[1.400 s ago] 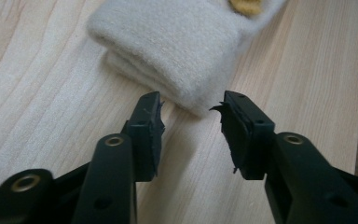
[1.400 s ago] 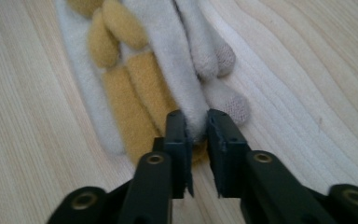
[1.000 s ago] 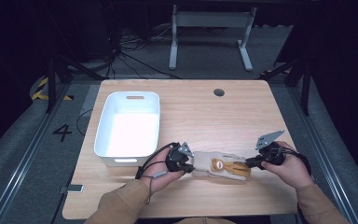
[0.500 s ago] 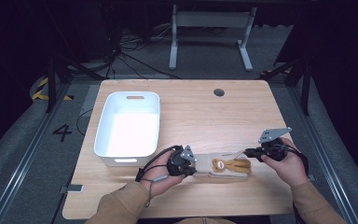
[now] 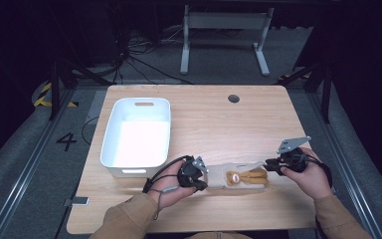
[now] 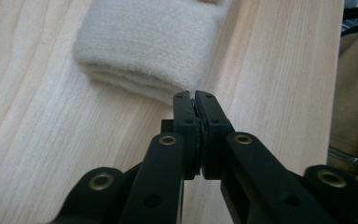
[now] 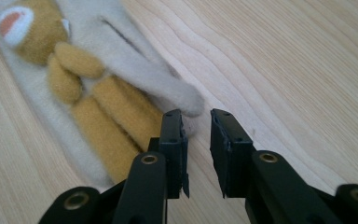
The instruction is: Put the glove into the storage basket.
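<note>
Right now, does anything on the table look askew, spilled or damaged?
Nothing stands out. The folded plush cloth lies flat on the table between the left gripper and right gripper; the white bin sits upright.

Tan long sleeves (image 5: 129,221) on both forearms. Black two-jaw left gripper (image 5: 203,185) trailing a looped black cable (image 5: 155,179), small grey plate on top. Black right gripper (image 5: 268,165) topped by a grey three-cornered plate (image 5: 293,144). Matte black jaws, flat pads (image 7: 175,140), brass-coloured rivets (image 6: 168,139) at the linkage pivots.
</note>
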Available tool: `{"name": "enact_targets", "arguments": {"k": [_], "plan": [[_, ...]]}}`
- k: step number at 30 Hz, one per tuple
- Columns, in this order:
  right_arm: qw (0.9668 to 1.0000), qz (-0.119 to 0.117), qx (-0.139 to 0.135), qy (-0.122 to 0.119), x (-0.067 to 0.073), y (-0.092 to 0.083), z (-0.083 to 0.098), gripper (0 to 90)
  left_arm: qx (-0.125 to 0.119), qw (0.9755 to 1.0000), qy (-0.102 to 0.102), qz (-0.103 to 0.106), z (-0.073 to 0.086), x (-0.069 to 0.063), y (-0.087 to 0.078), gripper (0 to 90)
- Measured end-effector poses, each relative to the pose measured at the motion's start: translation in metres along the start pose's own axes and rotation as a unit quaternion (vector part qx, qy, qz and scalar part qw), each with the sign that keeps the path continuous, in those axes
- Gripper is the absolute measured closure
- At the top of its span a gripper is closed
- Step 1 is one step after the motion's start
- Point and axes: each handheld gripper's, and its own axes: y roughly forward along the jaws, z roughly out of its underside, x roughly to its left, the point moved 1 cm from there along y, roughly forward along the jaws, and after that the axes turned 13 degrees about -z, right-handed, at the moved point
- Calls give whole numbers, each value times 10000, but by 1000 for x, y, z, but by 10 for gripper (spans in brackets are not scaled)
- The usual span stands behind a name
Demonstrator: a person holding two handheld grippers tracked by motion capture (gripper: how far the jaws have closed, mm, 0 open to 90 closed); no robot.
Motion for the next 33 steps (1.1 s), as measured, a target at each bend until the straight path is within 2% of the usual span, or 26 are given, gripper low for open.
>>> {"name": "enact_targets", "arguments": {"k": [5,7,12,19,24,31,33], "plan": [[9999,115,-13,104,-2,-9,3,805,-208,9997,-137,-52,-2,5,-14,819],[9998,155,-56,111,-2,-12,3,819,-336,9992,-198,-110,-3,6,-18,767],[9997,132,-104,150,0,-16,3,823,-551,9977,-354,-197,-11,7,-21,614],[9996,124,-170,196,0,-19,5,800,-777,9957,-383,-329,-25,7,-22,497],[9991,98,-288,306,-1,-24,8,769,-808,9955,-354,-345,-33,6,-20,454],[9986,114,-372,363,-2,-29,9,767,-851,9956,-261,-278,-46,4,-16,447],[9987,72,-363,364,-2,-28,9,766,-836,9960,-181,-259,-51,3,-14,446]]}}
